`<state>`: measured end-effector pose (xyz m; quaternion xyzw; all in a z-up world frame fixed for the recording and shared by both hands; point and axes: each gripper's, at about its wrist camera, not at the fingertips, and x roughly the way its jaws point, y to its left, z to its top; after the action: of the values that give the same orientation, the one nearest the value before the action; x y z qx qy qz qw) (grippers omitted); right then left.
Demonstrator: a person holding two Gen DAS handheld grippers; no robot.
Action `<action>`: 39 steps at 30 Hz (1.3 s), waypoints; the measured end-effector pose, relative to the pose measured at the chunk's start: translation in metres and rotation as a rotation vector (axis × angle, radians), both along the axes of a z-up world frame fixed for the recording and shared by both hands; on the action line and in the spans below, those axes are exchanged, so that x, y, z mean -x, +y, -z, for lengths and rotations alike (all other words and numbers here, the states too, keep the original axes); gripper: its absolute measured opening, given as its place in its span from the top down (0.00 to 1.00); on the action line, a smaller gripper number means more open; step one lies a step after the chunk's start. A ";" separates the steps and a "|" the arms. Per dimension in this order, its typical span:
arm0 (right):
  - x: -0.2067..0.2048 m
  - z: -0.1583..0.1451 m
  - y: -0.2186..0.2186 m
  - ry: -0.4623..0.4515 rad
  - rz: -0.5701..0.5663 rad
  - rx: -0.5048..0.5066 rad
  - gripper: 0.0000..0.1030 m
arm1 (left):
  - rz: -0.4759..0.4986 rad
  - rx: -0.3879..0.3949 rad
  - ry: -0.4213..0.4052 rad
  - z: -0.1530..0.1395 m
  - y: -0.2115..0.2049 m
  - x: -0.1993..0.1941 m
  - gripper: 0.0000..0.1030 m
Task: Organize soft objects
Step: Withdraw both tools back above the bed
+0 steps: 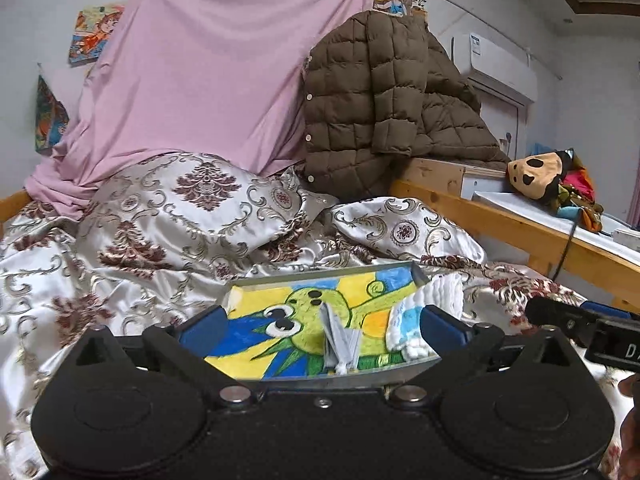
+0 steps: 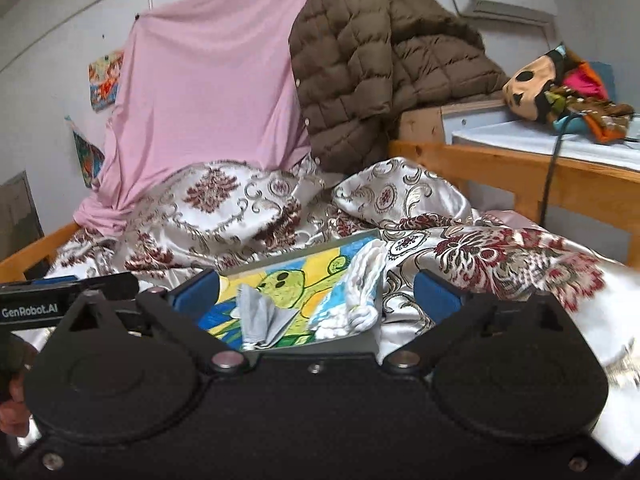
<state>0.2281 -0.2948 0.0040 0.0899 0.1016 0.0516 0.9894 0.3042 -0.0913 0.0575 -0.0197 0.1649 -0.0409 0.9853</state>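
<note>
A shallow grey tray (image 1: pixel 420 273) with a green cartoon creature painted inside lies on the bed; it also shows in the right wrist view (image 2: pixel 370 336). In it lie a folded grey cloth (image 1: pixel 340 340) (image 2: pixel 262 318) and a white ribbed sock (image 1: pixel 420 312) (image 2: pixel 362 292) draped over the tray's right edge. My left gripper (image 1: pixel 322 326) is open and empty, its blue fingers on either side of the tray's near part. My right gripper (image 2: pixel 316 294) is open and empty, just in front of the tray. Each gripper's side shows at the other view's edge.
A rumpled silver and maroon patterned quilt (image 1: pixel 160 216) covers the bed. A pink sheet (image 1: pixel 208 76) and a brown puffer jacket (image 1: pixel 376 92) hang behind. A wooden bed rail (image 1: pixel 500 220) runs at the right, with a plush doll (image 1: pixel 540 174) on the shelf beyond.
</note>
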 end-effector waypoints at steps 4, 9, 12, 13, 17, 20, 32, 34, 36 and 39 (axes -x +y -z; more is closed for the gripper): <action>0.036 -0.002 0.009 -0.034 0.023 -0.006 0.01 | -0.018 -0.023 -0.012 0.003 0.009 0.035 0.01; 0.079 0.005 0.025 -0.040 0.030 0.018 0.01 | -0.047 -0.027 0.007 0.013 0.021 0.074 0.01; 0.104 0.012 0.037 -0.010 0.018 0.046 0.01 | -0.054 -0.028 0.026 0.021 0.029 0.097 0.01; 0.111 0.014 0.042 0.008 0.012 0.057 0.01 | -0.052 -0.033 0.033 0.024 0.032 0.105 0.01; 0.137 0.018 0.061 0.068 0.011 0.091 0.01 | -0.038 -0.085 0.069 0.034 0.045 0.132 0.01; 0.152 0.021 0.071 0.091 -0.008 0.113 0.01 | -0.041 -0.137 0.112 0.040 0.053 0.153 0.01; 0.201 0.033 0.119 0.146 -0.050 0.216 0.01 | -0.146 -0.150 0.263 0.054 0.091 0.221 0.01; 0.208 0.036 0.125 0.159 -0.046 0.234 0.01 | -0.159 -0.140 0.287 0.059 0.096 0.226 0.01; 0.213 0.038 0.130 0.176 -0.046 0.238 0.01 | -0.178 -0.133 0.303 0.064 0.101 0.230 0.01; 0.221 0.042 0.136 0.209 -0.052 0.233 0.01 | -0.218 -0.119 0.321 0.070 0.107 0.234 0.01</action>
<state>0.0066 -0.1589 -0.0379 -0.0232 0.2114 0.0553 0.9756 0.0698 0.0162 -0.0128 0.0145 0.3188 0.0793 0.9444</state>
